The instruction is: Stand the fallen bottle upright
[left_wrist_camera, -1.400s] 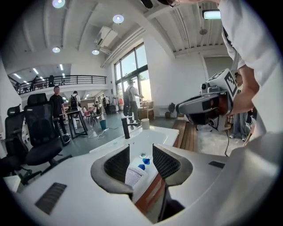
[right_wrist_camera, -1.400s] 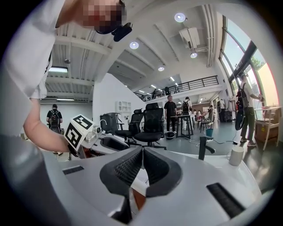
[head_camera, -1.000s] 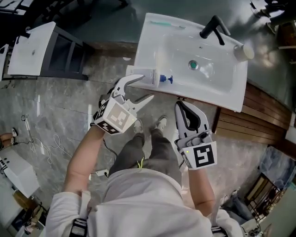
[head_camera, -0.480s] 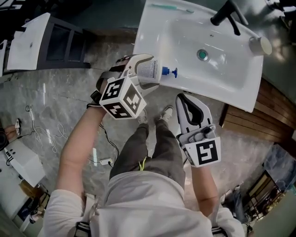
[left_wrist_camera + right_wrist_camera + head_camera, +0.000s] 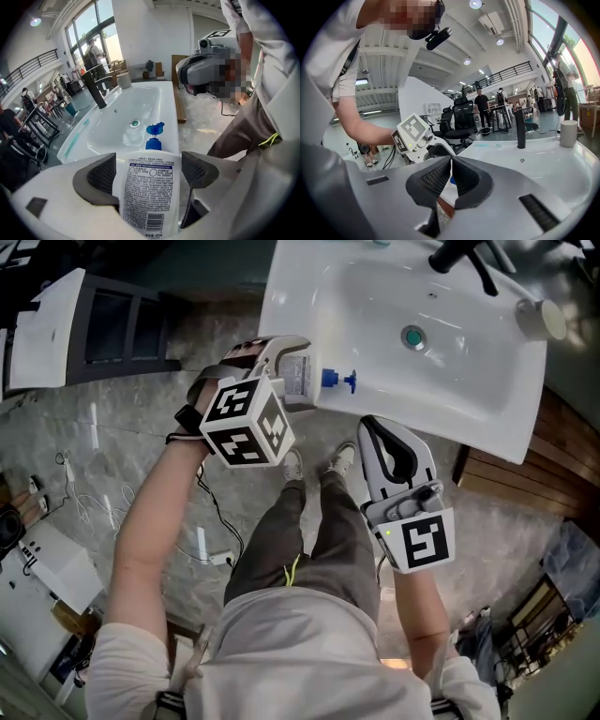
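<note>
Head view: one white sink (image 5: 487, 423), one black tap (image 5: 461, 253), one cup (image 5: 542, 320) at its corner, and one pump bottle (image 5: 302, 381) lying on the near rim, pump toward the bowl. On my left gripper (image 5: 289, 371) the fingers have just been opening and stand wide astride the bottle. On my right gripper (image 5: 375, 426) they are closed on nothing, beside the sink's front edge

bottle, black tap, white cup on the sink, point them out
bottle (image 5: 149, 192), left gripper view, on its printed label
black tap (image 5: 97, 91), left gripper view, on its upright stem
white cup (image 5: 568, 133), right gripper view, on its side wall
</note>
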Tool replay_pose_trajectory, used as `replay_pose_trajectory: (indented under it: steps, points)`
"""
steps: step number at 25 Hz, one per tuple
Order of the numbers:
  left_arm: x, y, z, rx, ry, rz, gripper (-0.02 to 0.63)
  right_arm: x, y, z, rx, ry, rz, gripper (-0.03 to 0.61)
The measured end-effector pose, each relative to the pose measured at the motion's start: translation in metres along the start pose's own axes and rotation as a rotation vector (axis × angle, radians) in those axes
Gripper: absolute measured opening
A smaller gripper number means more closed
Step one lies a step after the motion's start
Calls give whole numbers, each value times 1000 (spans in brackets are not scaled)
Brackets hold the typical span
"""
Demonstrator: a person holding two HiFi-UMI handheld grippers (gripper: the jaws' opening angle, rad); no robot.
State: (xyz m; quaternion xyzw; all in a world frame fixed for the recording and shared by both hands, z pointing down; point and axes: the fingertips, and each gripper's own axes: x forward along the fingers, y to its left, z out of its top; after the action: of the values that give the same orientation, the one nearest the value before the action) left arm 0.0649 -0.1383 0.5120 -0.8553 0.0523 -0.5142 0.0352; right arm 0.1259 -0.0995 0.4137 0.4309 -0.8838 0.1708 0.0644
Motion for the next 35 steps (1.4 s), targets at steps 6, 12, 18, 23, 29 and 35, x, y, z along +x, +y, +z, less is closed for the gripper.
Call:
replay_pose_trajectory:
  steps: [6, 12, 18, 23, 29, 35]
  points:
    - [14, -4, -5, 23, 73, -59, 449, 5, -3, -11, 33, -9, 1, 37]
    - [23, -5, -8, 73, 170, -138, 457, 5, -5, -14, 44, -7, 2, 37]
    - [36, -9, -11, 59, 221, -223, 463, 3, -13, -16, 51, -7, -4, 37]
    - [39, -9, -11, 54, 228, -223, 465, 0, -17, -21, 62, 1, -9, 37]
    - [41, -11, -12, 35, 213, -196, 465, -1, -19, -21, 65, -5, -5, 37]
    - [52, -10, -19, 47, 239, -125, 488, -1, -18, -21, 67, -3, 2, 37]
